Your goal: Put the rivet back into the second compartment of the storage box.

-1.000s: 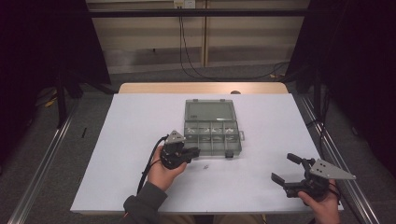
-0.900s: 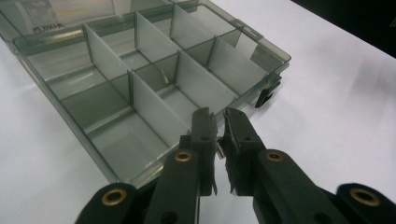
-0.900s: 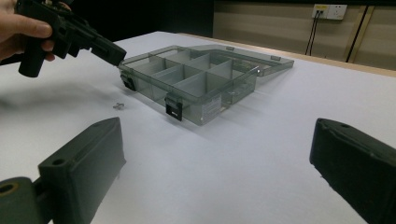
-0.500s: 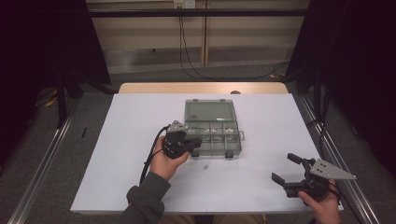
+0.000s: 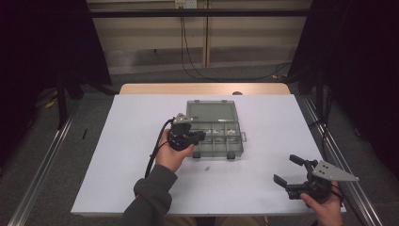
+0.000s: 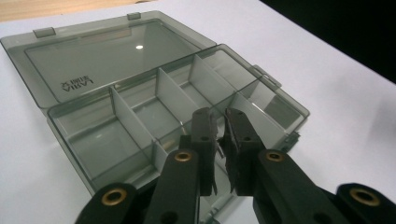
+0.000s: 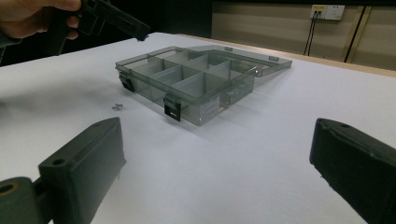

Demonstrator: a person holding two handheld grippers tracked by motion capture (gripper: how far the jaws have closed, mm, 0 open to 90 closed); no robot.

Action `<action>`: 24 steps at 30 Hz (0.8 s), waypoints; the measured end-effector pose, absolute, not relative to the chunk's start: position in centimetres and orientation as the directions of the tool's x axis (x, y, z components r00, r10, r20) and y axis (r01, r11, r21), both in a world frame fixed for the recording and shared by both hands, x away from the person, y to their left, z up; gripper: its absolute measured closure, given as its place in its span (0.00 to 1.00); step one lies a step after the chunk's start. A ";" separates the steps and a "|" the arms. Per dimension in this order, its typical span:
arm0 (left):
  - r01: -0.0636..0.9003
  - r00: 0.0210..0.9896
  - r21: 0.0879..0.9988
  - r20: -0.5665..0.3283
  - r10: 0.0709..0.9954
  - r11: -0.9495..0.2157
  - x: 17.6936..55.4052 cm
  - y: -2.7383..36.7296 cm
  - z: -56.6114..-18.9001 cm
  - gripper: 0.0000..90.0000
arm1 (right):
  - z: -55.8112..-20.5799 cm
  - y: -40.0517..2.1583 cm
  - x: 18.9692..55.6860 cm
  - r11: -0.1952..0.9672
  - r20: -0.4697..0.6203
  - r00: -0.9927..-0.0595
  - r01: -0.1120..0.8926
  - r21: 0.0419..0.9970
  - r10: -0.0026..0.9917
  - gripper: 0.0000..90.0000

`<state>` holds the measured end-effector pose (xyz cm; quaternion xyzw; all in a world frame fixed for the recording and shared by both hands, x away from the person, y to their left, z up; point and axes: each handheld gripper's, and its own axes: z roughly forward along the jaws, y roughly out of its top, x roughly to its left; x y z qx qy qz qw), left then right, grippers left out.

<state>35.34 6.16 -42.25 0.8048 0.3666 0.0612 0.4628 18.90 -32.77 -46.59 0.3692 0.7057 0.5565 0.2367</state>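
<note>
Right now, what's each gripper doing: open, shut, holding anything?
Left gripper: jaws nearly shut over the open compartment box; whether they pinch something small cannot be told.
Right gripper: open, holding nothing, near the table edge.

The left hand-held gripper [image 5: 200, 137] is raised on an outstretched forearm, its jaws nearly closed. The right hand-held gripper [image 5: 287, 170] sits low, jaws wide apart.

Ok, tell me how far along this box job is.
Done: the box sits open, its lid laid flat behind it. In hand: the left gripper hangs over the box's near compartments with its jaws shut; whether it pinches anything is too small to tell. Left: small metal parts lie on the table in front of the box, the compartments look empty, and the right gripper waits open.
</note>
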 end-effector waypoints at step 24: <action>0.531 0.689 0.800 -0.215 0.692 -0.279 38.2 4.2 -42.1 0.92 | -46.6 -32.8 18.9 0.105 0.079 -0.618 0.256 0.961 0.782 0.03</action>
